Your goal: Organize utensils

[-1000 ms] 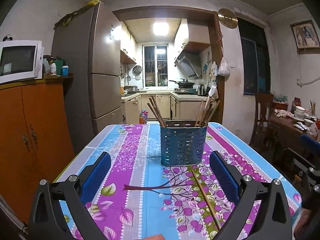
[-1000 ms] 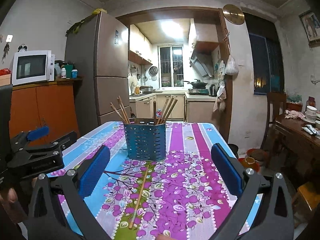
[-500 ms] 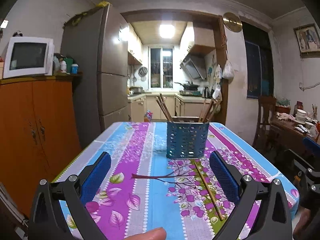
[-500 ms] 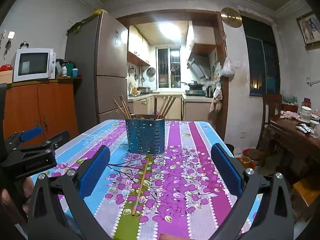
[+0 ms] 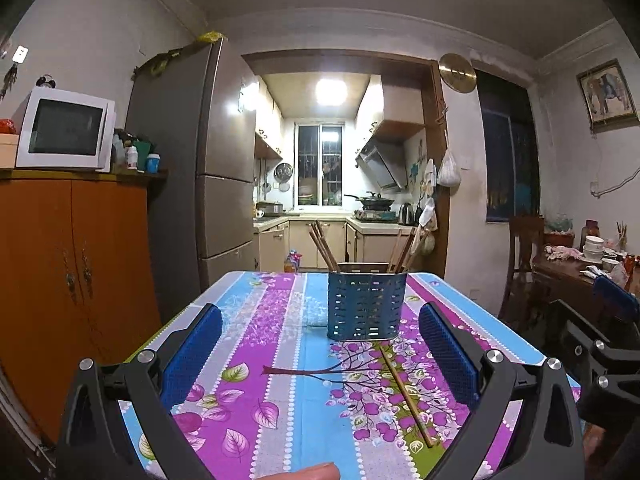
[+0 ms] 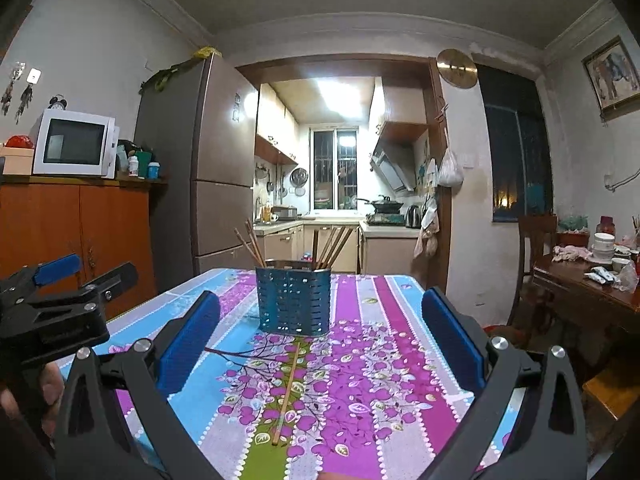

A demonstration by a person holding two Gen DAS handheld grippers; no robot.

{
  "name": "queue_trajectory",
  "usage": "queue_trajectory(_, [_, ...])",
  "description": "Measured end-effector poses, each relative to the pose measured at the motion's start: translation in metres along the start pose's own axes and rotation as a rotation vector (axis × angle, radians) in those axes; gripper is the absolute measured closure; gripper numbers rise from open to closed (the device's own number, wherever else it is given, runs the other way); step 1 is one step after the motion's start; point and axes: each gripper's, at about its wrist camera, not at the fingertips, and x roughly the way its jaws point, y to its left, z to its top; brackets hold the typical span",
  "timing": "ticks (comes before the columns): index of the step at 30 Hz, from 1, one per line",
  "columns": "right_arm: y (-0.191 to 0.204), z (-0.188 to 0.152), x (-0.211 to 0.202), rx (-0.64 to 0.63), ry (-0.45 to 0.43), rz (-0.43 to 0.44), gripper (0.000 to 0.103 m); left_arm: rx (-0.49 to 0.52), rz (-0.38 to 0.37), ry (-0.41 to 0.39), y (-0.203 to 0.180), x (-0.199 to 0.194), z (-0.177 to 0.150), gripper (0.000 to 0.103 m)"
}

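Here, both L gripper (image 5: 320,354) & R gripper (image 6: 320,344) are held spread, empty. One chopstick (image 6: 287,392) is seen flat by the blue holder (image 6: 293,302); no legible writing.

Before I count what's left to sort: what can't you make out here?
- Lower ends of the chopsticks: hidden by the blue utensil holder wall, both views.
- Their exact count: they overlap.
- Holder's inner compartments: hidden by the rim.
- Table near edge: hidden behind the open left gripper and right gripper.
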Motion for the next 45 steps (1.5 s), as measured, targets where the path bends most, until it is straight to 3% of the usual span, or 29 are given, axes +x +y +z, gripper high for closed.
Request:
queue_trajectory(15, [-0.014,0.006,-0.003,-0.035,-0.019,-0.061,0.005,0.005,0.019,-0.010,0.000,-0.007,-0.004,0.005])
queue_trajectory(45, [-0.004,0.011,-0.010,-0.055,-0.016,-0.028,0.006,0.006,0.024,-0.066,-0.004,-0.026,0.000,0.005])
